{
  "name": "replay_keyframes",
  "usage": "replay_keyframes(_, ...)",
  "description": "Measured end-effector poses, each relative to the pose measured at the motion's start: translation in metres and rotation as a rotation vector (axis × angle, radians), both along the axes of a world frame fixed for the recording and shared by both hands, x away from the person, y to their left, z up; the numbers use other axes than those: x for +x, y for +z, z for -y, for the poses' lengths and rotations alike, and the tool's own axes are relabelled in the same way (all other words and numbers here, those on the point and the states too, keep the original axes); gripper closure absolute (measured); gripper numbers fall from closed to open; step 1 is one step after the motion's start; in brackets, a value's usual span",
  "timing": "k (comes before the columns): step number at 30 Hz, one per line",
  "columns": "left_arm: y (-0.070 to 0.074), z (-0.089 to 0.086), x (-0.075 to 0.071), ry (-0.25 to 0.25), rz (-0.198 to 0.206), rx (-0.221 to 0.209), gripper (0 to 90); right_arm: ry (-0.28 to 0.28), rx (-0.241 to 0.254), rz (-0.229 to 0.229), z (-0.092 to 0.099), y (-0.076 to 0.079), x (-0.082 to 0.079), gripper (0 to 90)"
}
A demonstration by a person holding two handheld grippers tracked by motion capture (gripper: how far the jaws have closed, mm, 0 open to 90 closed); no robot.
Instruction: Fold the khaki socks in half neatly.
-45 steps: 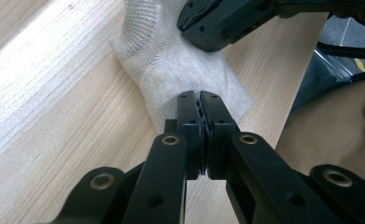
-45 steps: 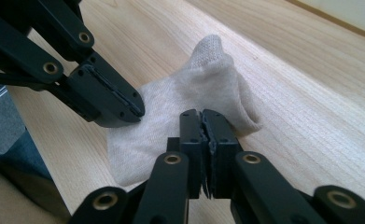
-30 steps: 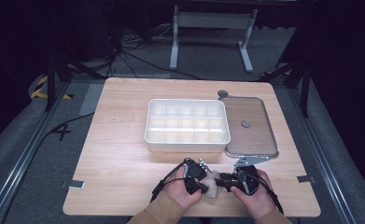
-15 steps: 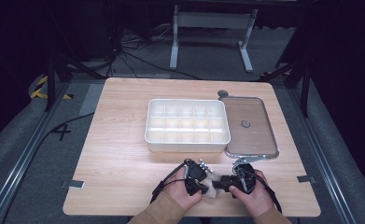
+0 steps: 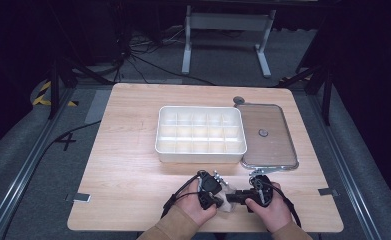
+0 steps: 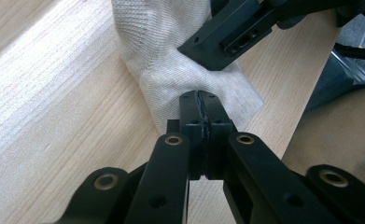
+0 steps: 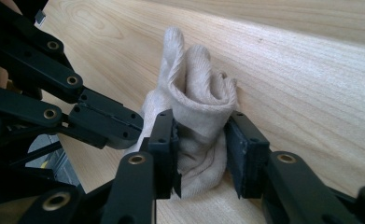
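A beige knitted cloth (image 5: 227, 204) lies bunched on the wooden table (image 5: 133, 170) near its front edge, held between both grippers. My left gripper (image 5: 218, 197) is shut on a thin edge of the cloth (image 6: 171, 70); its jaws meet at the fabric (image 6: 200, 100). My right gripper (image 5: 235, 196) comes from the other side and squeezes a thick rolled fold of the cloth (image 7: 194, 93) between its jaws (image 7: 201, 140). In the left gripper view the right gripper (image 6: 231, 32) crosses over the cloth. The left gripper (image 7: 105, 123) sits just left of the fold in the right gripper view.
A white compartment box (image 5: 201, 134) stands at the table's middle, behind the hands. Its clear lid (image 5: 265, 135) with a metal rim lies flat to the right of it. The table's front edge (image 5: 208, 231) is close below the hands.
The right hand and gripper have shifted a little to the left, closer to the left gripper. The left hand and the cloth have barely moved.
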State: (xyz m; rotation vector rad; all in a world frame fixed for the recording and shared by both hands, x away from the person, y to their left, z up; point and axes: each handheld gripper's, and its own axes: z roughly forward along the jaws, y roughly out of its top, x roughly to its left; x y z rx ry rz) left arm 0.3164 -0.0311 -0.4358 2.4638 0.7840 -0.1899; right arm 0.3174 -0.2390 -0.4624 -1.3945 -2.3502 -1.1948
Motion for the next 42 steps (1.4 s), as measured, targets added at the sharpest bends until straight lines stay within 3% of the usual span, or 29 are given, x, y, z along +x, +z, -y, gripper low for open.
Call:
replay_keyframes(8,0.000,0.000,0.000,-0.002,0.002,-0.002,89.0,0.034,-0.034,0.052,-0.003,0.004,-0.003,76.0)
replay_keyframes(14,0.001,-0.001,0.001,-0.007,0.001,0.000,88.7,0.047,-0.060,0.086,-0.006,0.006,-0.005,77.2)
replay_keyframes(21,0.001,-0.006,0.003,-0.007,-0.010,-0.041,82.8,0.058,-0.076,0.106,-0.007,0.008,-0.006,77.8)
replay_keyframes(24,0.004,-0.009,0.004,-0.017,-0.021,-0.031,81.2,0.064,-0.082,0.118,-0.008,0.011,-0.007,78.0)
replay_keyframes(25,0.004,-0.009,0.003,-0.006,-0.015,-0.052,80.7,0.066,-0.086,0.122,-0.008,0.011,-0.007,78.0)
replay_keyframes(26,0.007,-0.011,0.004,-0.012,-0.016,-0.038,80.4,0.068,-0.081,0.125,-0.008,0.012,-0.007,78.0)
replay_keyframes(29,0.010,-0.017,0.007,0.003,-0.002,-0.077,79.6,0.071,-0.086,0.135,-0.007,0.014,-0.008,78.1)
replay_keyframes(35,0.019,-0.033,0.014,0.049,0.011,-0.107,79.2,0.065,-0.080,0.146,-0.004,0.020,-0.008,78.1)
replay_keyframes(42,0.022,-0.040,0.017,0.068,0.019,-0.107,79.2,0.050,-0.071,0.163,0.002,0.027,-0.008,78.2)
